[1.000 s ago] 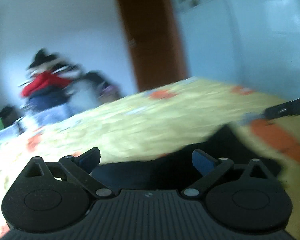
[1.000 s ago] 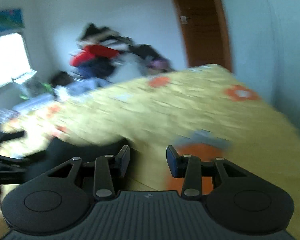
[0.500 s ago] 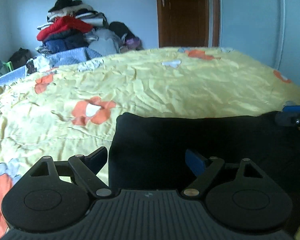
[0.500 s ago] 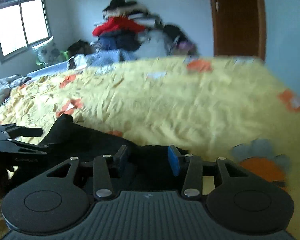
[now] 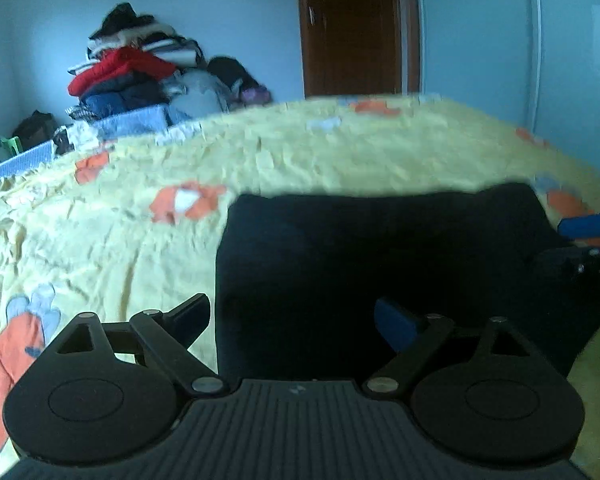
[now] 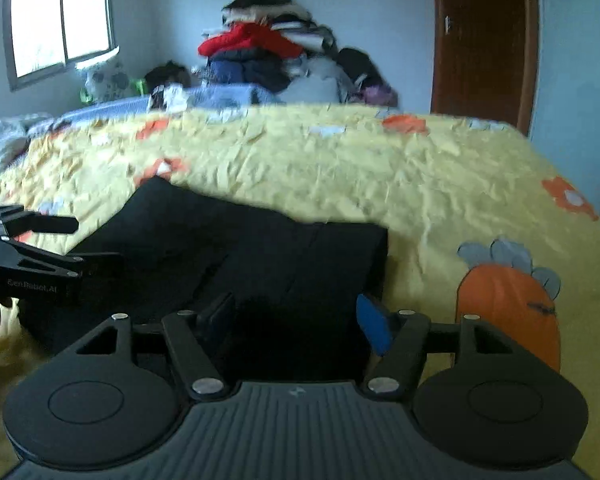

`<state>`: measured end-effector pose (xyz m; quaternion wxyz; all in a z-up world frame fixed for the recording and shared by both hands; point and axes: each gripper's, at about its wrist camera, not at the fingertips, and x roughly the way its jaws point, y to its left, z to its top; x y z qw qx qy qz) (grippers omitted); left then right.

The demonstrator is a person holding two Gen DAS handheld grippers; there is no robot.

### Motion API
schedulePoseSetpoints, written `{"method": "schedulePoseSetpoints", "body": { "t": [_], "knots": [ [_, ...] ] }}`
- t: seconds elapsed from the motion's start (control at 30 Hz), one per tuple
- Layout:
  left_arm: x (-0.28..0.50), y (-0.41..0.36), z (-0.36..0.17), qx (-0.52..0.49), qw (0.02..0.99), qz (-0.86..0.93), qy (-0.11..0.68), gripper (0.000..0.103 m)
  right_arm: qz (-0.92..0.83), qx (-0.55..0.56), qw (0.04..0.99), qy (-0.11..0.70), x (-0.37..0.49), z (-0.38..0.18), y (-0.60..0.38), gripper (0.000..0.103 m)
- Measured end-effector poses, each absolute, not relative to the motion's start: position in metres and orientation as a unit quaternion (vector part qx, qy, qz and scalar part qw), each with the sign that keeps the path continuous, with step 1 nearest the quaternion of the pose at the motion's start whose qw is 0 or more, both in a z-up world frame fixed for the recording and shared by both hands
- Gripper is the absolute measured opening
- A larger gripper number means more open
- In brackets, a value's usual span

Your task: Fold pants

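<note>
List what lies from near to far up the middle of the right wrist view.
right gripper → black pants → yellow bedspread → pile of clothes → wall

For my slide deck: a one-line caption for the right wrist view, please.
Right tongs open over folded black pants on a yellow flowered bedspread.

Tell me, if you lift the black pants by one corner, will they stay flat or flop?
Probably flop: the black pants are soft cloth, lying in folded layers on the crinkled yellow bedspread. The fold would likely fall open. They shouldn't roll or break, and likely drag rather than slide if pushed.
</note>
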<state>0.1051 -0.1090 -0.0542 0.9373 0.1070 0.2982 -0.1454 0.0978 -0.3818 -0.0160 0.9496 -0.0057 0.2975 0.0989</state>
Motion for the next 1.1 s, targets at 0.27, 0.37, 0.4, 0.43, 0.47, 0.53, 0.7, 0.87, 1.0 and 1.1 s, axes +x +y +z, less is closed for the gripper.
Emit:
{"method": "schedulePoseSetpoints", "body": {
  "t": [0.27, 0.37, 0.4, 0.43, 0.47, 0.53, 0.7, 0.87, 1.0, 1.1],
  "knots": [
    [0.103, -0.096, -0.064, 0.061, 0.944, -0.129, 0.298, 0.103, 0.071, 0.035, 0.953, 0.292, 0.093, -0.021, -0.391, 0.073],
    [0.1, -0.096, -0.067, 0.055, 0.947, -0.125, 0.291, 0.103, 0.054, 0.043, 0.956, 0.285, 0.093, -0.019, -0.395, 0.074],
    [0.1, -0.096, -0.067, 0.056, 0.947, -0.125, 0.29, 0.103, 0.054, 0.042, 0.955, 0.289, 0.094, -0.021, -0.395, 0.075],
    [0.1, -0.096, -0.067, 0.056, 0.947, -0.125, 0.29, 0.103, 0.055, 0.038, 0.954, 0.292, 0.096, -0.023, -0.394, 0.08],
    [0.1, -0.096, -0.067, 0.055, 0.947, -0.125, 0.29, 0.103, 0.054, 0.03, 0.953, 0.296, 0.097, -0.028, -0.391, 0.087],
    [0.099, -0.096, -0.067, 0.053, 0.947, -0.125, 0.291, 0.103, 0.044, 0.018, 0.956, 0.291, 0.096, -0.035, -0.389, 0.095],
    [0.099, -0.094, -0.066, 0.046, 0.946, -0.125, 0.294, 0.103, 0.039, 0.038, 0.956, 0.288, 0.096, -0.04, -0.395, 0.1],
    [0.102, -0.089, -0.067, 0.03, 0.944, -0.127, 0.303, 0.103, 0.044, 0.054, 0.953, 0.295, 0.098, -0.042, -0.398, 0.103],
    [0.106, -0.084, -0.069, 0.006, 0.94, -0.13, 0.314, 0.103, 0.045, 0.056, 0.953, 0.296, 0.098, -0.042, -0.399, 0.103],
    [0.106, -0.082, -0.069, 0.0, 0.94, -0.13, 0.316, 0.103, 0.045, 0.056, 0.953, 0.295, 0.098, -0.042, -0.399, 0.103]
  ]
}}
